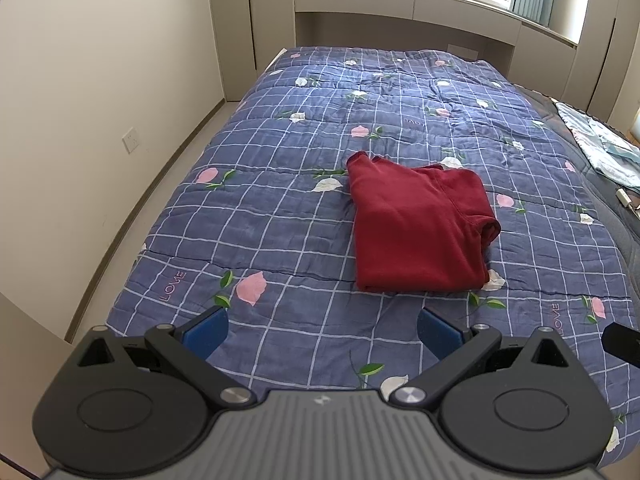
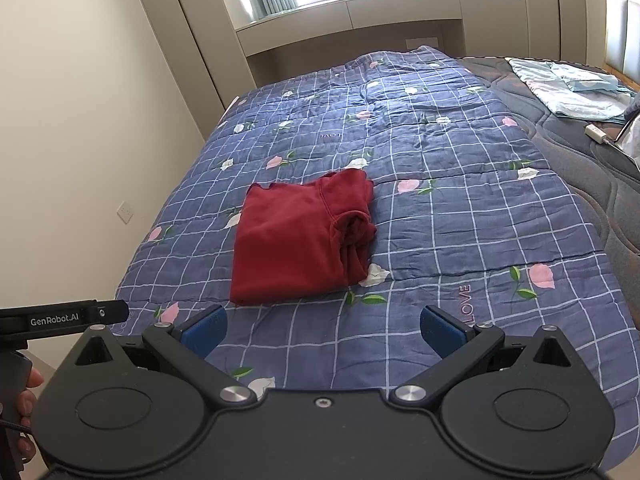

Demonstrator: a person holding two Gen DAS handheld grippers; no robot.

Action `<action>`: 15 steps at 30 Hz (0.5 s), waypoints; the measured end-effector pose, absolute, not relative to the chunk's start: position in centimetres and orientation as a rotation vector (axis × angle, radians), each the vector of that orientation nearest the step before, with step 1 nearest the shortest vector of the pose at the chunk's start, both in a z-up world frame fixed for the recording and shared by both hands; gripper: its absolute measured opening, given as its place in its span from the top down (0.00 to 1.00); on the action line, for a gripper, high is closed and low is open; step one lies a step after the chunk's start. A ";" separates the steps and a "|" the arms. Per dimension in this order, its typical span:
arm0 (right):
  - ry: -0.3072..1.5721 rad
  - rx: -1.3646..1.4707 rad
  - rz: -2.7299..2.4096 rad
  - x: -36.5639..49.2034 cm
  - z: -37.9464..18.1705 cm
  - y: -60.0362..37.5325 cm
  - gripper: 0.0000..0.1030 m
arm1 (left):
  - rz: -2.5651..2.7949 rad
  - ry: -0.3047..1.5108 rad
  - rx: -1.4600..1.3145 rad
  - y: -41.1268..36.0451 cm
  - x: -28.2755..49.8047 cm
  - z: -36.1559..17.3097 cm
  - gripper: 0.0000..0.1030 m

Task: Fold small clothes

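A dark red garment (image 1: 416, 224) lies folded into a compact rectangle on the blue checked floral quilt (image 1: 280, 208), a bunched sleeve at its right edge. It also shows in the right wrist view (image 2: 296, 244). My left gripper (image 1: 322, 330) is open and empty, held above the quilt's near edge, short of the garment and a little left of it. My right gripper (image 2: 324, 330) is open and empty, also near the quilt's (image 2: 460, 208) front edge, short of the garment and a little right of it. The left gripper's body (image 2: 60, 318) shows at the left of the right wrist view.
A light blue cloth (image 2: 572, 88) and a white charger (image 2: 596, 133) lie on the dark mattress (image 2: 580, 168) at the right. A wall with a socket (image 1: 131, 140) runs along the bed's left side. A window ledge (image 1: 400, 4) stands behind the bed.
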State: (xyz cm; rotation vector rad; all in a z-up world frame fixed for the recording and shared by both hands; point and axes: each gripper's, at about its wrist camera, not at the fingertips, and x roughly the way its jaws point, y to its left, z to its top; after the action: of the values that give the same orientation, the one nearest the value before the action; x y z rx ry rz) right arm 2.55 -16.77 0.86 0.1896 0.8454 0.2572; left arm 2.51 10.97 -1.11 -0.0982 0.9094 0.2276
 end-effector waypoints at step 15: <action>0.847 0.191 0.257 2.6 0.8 -16.8 0.01 | 0.228 0.911 -0.099 11.0 2.7 -1.3 0.00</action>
State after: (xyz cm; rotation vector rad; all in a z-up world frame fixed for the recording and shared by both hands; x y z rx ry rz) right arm 2.63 -16.81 0.82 0.1911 0.8474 0.2572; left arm 2.71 10.97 -1.33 -0.0989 0.9111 0.2284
